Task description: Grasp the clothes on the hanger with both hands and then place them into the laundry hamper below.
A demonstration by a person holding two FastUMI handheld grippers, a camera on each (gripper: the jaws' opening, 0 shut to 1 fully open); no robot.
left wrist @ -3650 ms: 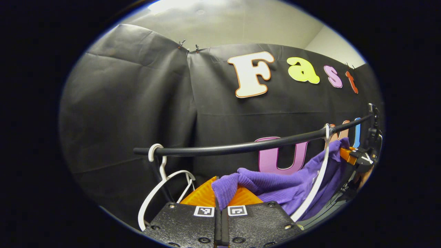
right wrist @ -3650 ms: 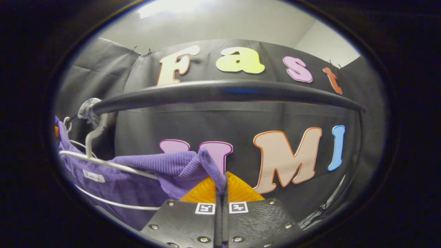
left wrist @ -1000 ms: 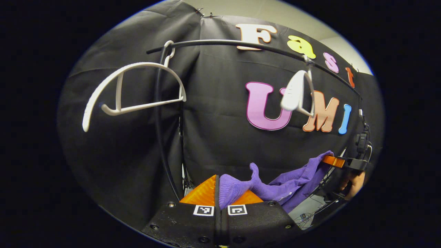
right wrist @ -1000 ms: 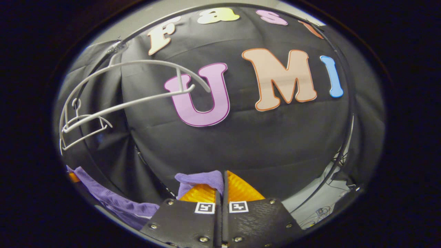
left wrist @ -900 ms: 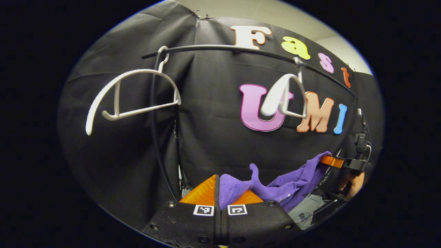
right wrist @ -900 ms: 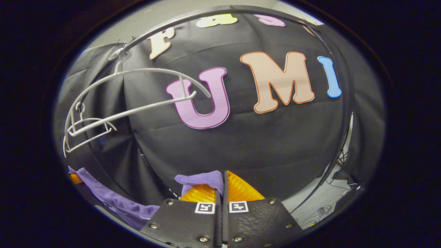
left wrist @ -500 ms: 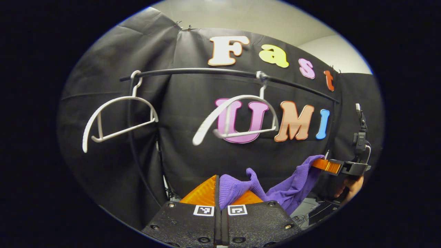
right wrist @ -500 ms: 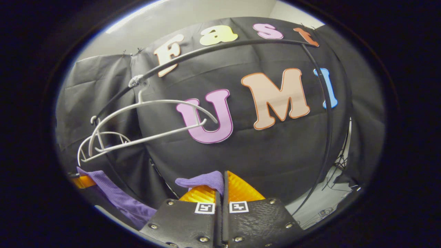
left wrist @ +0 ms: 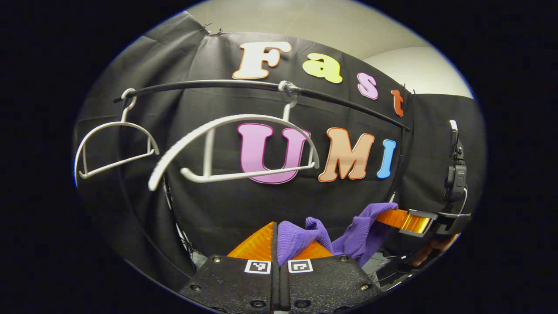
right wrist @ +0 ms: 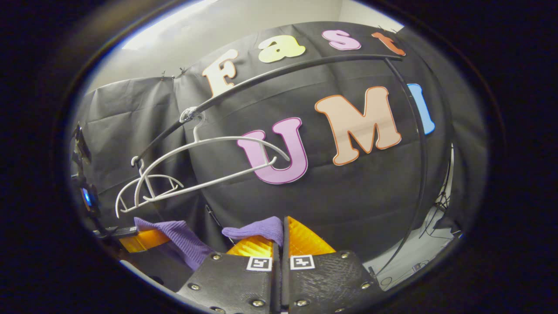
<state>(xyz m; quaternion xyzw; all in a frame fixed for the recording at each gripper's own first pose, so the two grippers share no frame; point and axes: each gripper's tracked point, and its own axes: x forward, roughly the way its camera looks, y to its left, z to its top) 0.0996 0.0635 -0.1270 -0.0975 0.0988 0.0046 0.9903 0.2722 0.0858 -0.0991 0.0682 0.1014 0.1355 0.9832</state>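
both grippers' fingers point(left wrist: 267, 241) point(right wrist: 301, 239) pinch the purple garment point(left wrist: 348, 231) below two bare hangers point(left wrist: 226, 144).

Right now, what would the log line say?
left tongs: shut on purple top | right tongs: shut on purple top | hangers: bare | hamper: unseen

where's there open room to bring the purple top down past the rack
Open below the two bare hangers, in front of the booth wall. Crowded up at the rail. The purple top spans the left gripper and right gripper.
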